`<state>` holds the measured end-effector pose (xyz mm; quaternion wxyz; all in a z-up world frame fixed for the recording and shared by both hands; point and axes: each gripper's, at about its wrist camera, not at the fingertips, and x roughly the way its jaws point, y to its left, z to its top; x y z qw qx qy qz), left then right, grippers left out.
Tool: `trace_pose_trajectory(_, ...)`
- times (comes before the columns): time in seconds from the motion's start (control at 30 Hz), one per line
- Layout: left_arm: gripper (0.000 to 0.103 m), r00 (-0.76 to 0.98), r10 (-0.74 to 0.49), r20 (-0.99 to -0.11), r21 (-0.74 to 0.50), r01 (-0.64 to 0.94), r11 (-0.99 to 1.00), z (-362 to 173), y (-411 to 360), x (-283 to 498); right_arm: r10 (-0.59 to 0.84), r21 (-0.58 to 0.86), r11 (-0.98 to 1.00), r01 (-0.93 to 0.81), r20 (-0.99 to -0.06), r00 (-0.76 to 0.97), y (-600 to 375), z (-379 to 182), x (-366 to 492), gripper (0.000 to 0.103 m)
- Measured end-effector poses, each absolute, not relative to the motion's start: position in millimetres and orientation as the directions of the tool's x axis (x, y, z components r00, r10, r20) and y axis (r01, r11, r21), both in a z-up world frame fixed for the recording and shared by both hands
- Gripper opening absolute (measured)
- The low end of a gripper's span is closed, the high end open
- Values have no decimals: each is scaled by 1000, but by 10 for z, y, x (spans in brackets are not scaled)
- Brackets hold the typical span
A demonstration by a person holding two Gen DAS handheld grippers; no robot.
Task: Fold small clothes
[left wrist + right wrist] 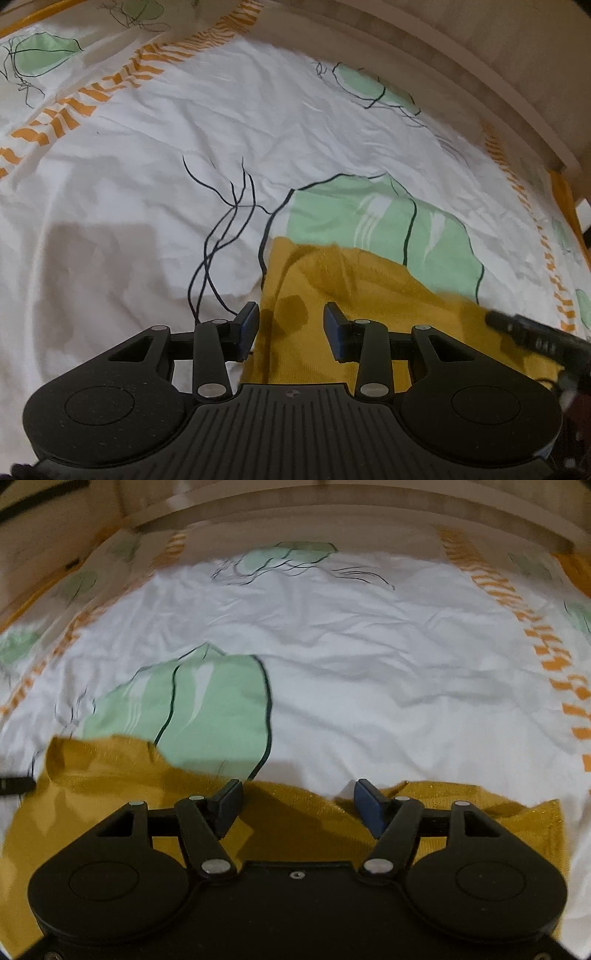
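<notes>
Mustard garment [332, 295]: 1, lying on 1 patterned bedsheet [147, 166].

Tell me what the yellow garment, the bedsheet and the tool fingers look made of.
Yellow garment: probably a fine knit, matte, with faint glittery specks and soft folds.
Bedsheet: thin woven cloth, likely cotton or a blend; it creases sharply and carries flat printed green and orange patterns.
Tool fingers: black hard plastic arms with metal pins; the blue pads look rubbery, though that is uncertain.
</notes>
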<state>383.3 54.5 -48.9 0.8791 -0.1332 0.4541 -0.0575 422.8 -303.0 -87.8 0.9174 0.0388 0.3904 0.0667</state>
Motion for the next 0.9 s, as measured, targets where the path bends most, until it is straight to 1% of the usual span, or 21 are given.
trace_pose_trajectory(0.13, 37, 568, -233, -789, -282, 2, 960, -504, 501, 3830, 173, 193, 980, -53, -685, 708, -3181, -810, 4116, 70)
trace_pose_trajectory(0.3, 37, 563, -229, -794, -277, -1, 961, -520, 486, 3818, 188, 213, 975, -62, -641, 744, -3359, -650, 3854, 70)
trace_pose_trajectory(0.33, 37, 562, -227, -796, -276, -2, 961, -526, 482, 3819, 186, 210, 976, -64, -636, 749, -3405, -636, 3773, 72)
trace_pose_trajectory(0.4, 38, 553, -223, -803, -270, -3, 963, -551, 469, 3822, 175, 192, 979, -63, -646, 743, -3497, -657, 3662, 74)
trace_pose_trajectory(0.57, 39, 526, -201, -826, -228, 14, 974, -634, 392, 3824, 77, 98, 995, -11, -707, 703, -3761, -887, 3472, 74)
trace_pose_trajectory(0.63, 44, 529, -202, -824, -221, 28, 975, -644, 373, 3815, 74, 121, 993, 15, -697, 714, -3923, -936, 3398, 74)
trace_pose_trajectory(0.7, 45, 530, -202, -824, -218, 34, 975, -653, 363, 3811, 51, 127, 990, 54, -699, 713, -4019, -919, 3355, 75)
trace_pose_trajectory(0.77, 46, 530, -200, -824, -216, 31, 976, -662, 363, 3811, 62, 158, 985, 71, -702, 709, -4094, -891, 3321, 76)
trace_pose_trajectory(0.8, 46, 530, -198, -825, -215, 30, 976, -664, 361, 3809, 57, 164, 983, 85, -706, 706, -4123, -875, 3289, 78)
trace_pose_trajectory(0.9, 48, 532, -187, -826, -202, 31, 979, -665, 323, 3799, 80, 210, 973, 98, -701, 709, -4217, -818, 3150, 78)
